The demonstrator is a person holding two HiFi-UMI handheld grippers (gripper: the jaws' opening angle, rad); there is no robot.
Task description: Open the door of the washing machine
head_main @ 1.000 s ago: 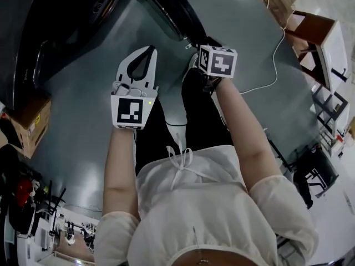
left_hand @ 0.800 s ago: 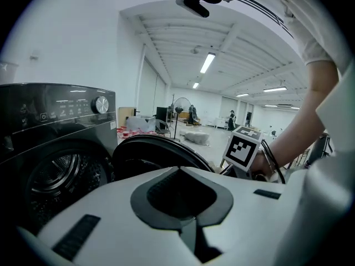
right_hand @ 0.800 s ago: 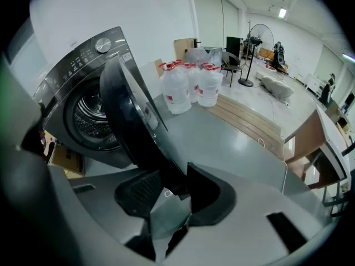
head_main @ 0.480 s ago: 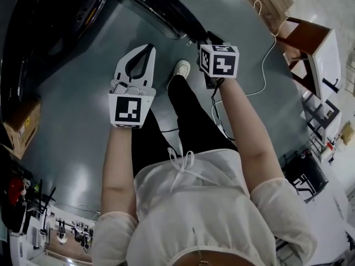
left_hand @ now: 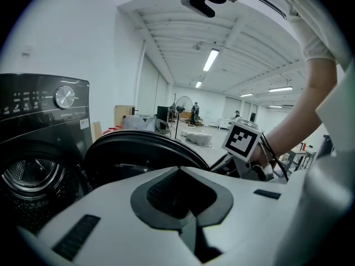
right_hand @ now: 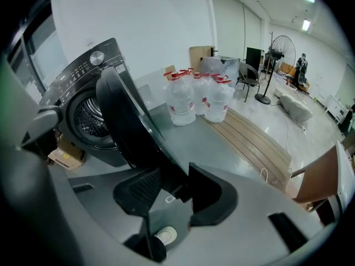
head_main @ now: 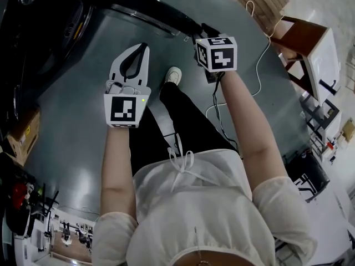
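The dark washing machine [head_main: 50,21] stands at the upper left of the head view, and its drum [left_hand: 28,173] is exposed. Its round door [head_main: 150,13] is swung out from the front. My right gripper [right_hand: 172,177], under its marker cube [head_main: 217,53], has the door's [right_hand: 127,126] lower rim between its pads. The pads still touch the rim, though the jaws are opening. My left gripper [head_main: 143,47] hangs over the floor beside the door. It is shut with its tips together [left_hand: 178,169] and holds nothing.
Large water bottles [right_hand: 197,98] and wooden boards [right_hand: 249,137] lie past the door. A cardboard box [head_main: 22,132] sits left of the machine. A white cable [head_main: 260,43] and a brown stool [head_main: 302,43] are on the right. The person's shoe [head_main: 173,75] is under the grippers.
The person has stepped back and both grippers have drawn away from the machine. The door has swung further out along with the right gripper. The left gripper stays shut.
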